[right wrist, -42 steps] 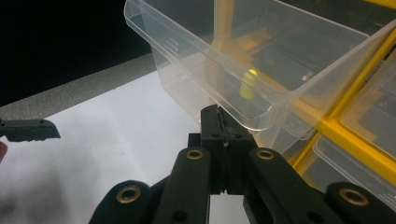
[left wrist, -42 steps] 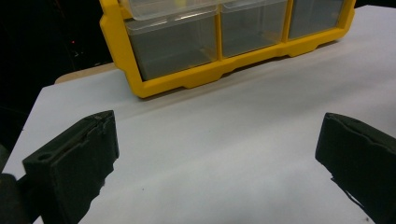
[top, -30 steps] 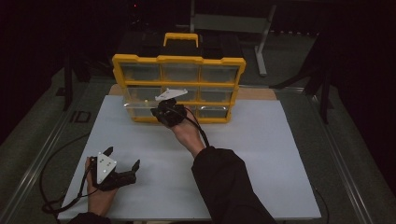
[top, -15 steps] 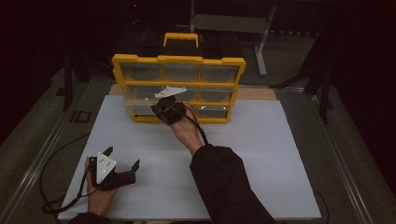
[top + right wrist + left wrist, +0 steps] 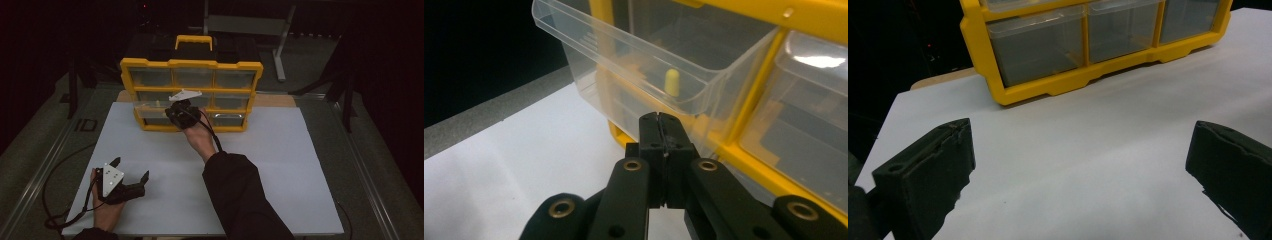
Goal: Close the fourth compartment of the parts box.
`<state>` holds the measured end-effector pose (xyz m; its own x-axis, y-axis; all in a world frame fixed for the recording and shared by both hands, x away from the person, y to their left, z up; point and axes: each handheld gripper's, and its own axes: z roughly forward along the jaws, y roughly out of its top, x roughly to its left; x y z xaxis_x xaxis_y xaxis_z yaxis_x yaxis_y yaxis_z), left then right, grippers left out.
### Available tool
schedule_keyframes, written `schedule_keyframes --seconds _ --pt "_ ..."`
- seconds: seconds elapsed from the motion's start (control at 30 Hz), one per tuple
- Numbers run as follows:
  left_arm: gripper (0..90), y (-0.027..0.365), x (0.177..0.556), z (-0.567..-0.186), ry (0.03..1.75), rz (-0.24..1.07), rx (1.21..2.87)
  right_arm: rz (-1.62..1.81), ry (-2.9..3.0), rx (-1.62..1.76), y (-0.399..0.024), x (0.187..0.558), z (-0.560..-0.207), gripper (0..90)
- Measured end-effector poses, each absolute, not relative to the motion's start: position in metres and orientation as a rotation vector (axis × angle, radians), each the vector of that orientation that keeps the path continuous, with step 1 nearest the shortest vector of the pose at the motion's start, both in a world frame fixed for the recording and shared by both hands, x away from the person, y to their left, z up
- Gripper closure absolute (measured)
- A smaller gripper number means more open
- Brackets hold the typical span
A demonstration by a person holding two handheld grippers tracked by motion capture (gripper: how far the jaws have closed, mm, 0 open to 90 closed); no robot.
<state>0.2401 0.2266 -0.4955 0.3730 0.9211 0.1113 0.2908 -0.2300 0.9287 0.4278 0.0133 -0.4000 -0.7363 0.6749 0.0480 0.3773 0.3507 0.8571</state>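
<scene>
A yellow organizer (image 5: 191, 64) with clear drawers stands at the back of the white sheet (image 5: 280, 165). One clear drawer (image 5: 149, 106) in its middle row, left, is pulled out; in the right gripper view this drawer (image 5: 624, 55) holds a small yellow bullet-shaped piece (image 5: 671, 81). My right gripper (image 5: 176, 113) is at the organizer's front, just right of that drawer. Its jaws (image 5: 658, 120) are shut with nothing between them, their tips just under the drawer's front lip. My left gripper (image 5: 131, 168) rests open on the sheet at the front left, jaws wide apart (image 5: 1080, 165) and pointing toward the organizer (image 5: 1048, 85).
A wooden board edge (image 5: 280, 101) shows behind the sheet. Cables trail from both grippers, one off the sheet's left front corner (image 5: 55, 220). A metal stand (image 5: 280, 30) is behind the organizer. Dark floor surrounds the table.
</scene>
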Motion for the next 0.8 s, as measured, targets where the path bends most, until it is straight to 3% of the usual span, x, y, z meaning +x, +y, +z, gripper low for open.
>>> schedule_keyframes --seconds 0.8 --pt "0.0 0.228 0.24 -0.495 1.076 0.879 1.73 1.328 2.219 0.996 0.014 0.454 -0.393 89.6"
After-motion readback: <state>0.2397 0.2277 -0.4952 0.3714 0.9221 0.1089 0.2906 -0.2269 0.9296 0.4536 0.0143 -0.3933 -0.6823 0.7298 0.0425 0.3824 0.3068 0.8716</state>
